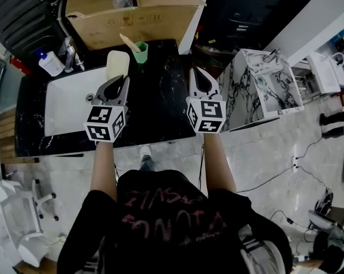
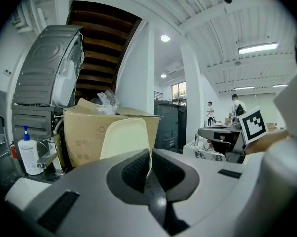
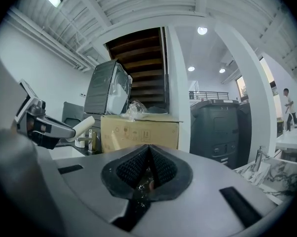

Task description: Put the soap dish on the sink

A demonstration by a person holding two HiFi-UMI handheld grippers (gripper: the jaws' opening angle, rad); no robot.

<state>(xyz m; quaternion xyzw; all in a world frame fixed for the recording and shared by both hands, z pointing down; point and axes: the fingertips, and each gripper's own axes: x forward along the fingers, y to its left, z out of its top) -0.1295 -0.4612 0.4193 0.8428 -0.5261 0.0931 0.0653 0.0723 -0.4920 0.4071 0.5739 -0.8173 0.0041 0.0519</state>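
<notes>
The person's dark shirt fills the near edge of the head view, with both arms reaching out over a black marble bench (image 1: 158,104). The left gripper (image 1: 120,80) carries the cream soap dish (image 1: 118,63) at its tips. The dish is lifted above the rear right corner of the white sink (image 1: 66,104), near a green cup (image 1: 140,52). The right gripper (image 1: 199,73) hovers over the bench's right end, well apart from the dish. The main risk, as I judge it, is the hold itself. The dish is pinched by one thin edge, so it could swing or slip on the way down. If it lands half over the basin it may slide in, and drifting right could knock the cup.

In the left gripper view, the jaws are clenched on the rim of the soap dish (image 2: 123,138), nearly meeting with only that thin wall between them. The dish stands up tall ahead of them, in front of a cardboard box (image 2: 84,142).

In the right gripper view, the right gripper (image 3: 147,152) has its jaws pressed together on nothing. The dish (image 3: 83,126) shows at far left.
</notes>
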